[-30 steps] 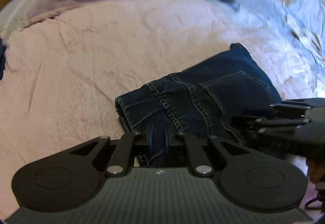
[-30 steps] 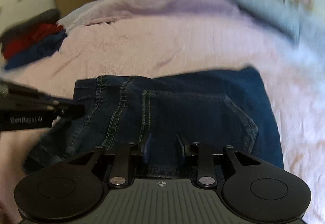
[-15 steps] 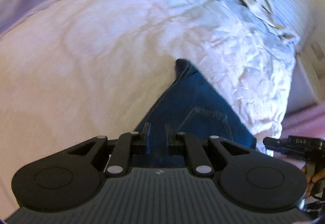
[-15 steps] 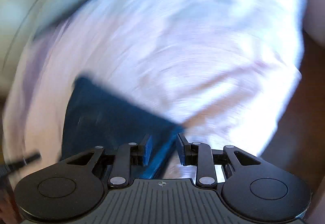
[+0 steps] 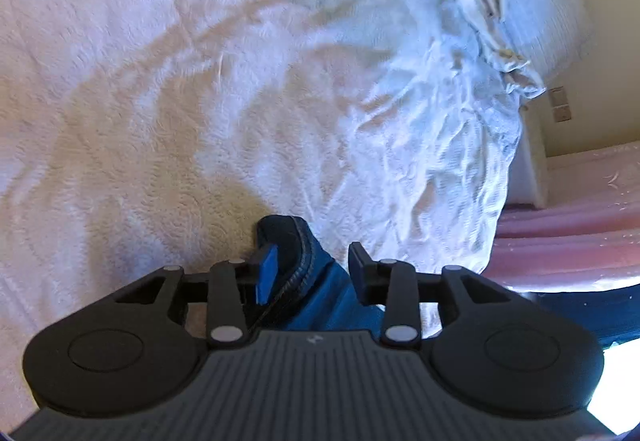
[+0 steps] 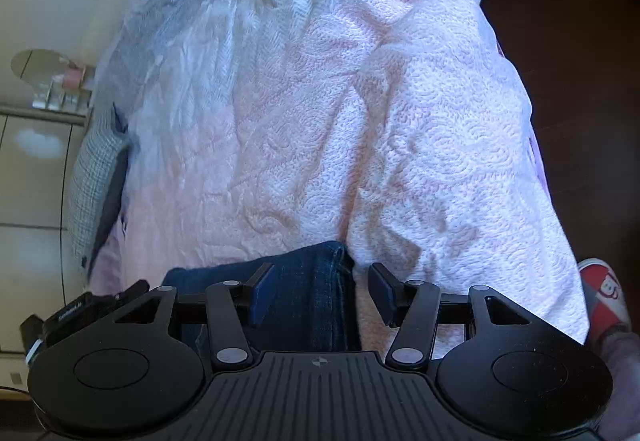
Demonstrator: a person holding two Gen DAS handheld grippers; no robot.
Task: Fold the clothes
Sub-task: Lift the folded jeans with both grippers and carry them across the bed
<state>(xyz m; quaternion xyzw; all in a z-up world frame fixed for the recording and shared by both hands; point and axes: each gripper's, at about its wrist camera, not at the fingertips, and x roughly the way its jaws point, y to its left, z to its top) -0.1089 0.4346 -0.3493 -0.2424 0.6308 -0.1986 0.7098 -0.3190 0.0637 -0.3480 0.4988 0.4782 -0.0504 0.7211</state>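
Spreading under both cameras is the bed (image 6: 420, 145), its pale pink textured cover rumpled and running off toward blue-grey bedding (image 5: 500, 21) at the far end. Lying on that cover, close under the tools, are the dark blue jeans (image 6: 312, 281), bunched into a compact, layered bundle rather than laid out flat. In the right wrist view the bundle is stretching crosswise, from under the right gripper (image 6: 320, 291) away to the left, where the other tool's dark body (image 6: 80, 311) is showing; a stitched, thick edge is ending just between the right gripper's blue pads. In the left wrist view a rounded seamed corner of the jeans (image 5: 296, 253) is poking forward between the pads of the left gripper (image 5: 310, 273), the rest running back beneath the tool.

Both grippers are standing wide apart, clamping nothing, each straddling its own end of the denim, so neither is clearly nearer.

Judging from this, the scene is fitting either a fold just let go or a fresh hold about to be taken.

A red shoe (image 6: 606, 291) is peeking out beside the bed.
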